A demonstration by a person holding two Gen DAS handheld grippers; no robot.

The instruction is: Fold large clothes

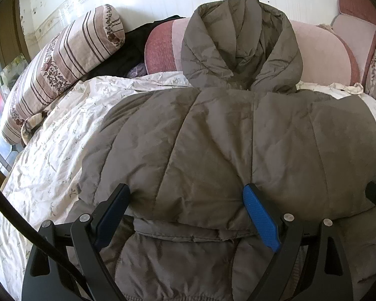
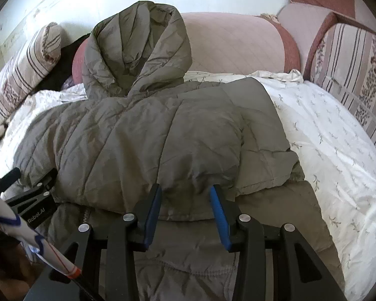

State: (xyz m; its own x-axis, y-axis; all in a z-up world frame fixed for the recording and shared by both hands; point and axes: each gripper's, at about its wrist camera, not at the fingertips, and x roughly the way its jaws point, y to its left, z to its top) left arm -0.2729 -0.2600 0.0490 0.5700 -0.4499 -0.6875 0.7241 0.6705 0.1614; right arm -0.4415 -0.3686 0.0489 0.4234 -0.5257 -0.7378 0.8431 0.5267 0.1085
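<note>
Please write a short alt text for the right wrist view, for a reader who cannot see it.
A grey hooded puffer jacket lies folded on a white bed sheet, hood against a pink cushion. The right gripper straddles a bulge at its near edge.

The only readable text is white lettering that reads "RoboLAI" or something close to it, the middle letters being unclear, printed on the black body of the left gripper (image 2: 27, 200), seen at the left edge of the right wrist view. No other words, numbers, labels or signs can be read in either view.
</note>
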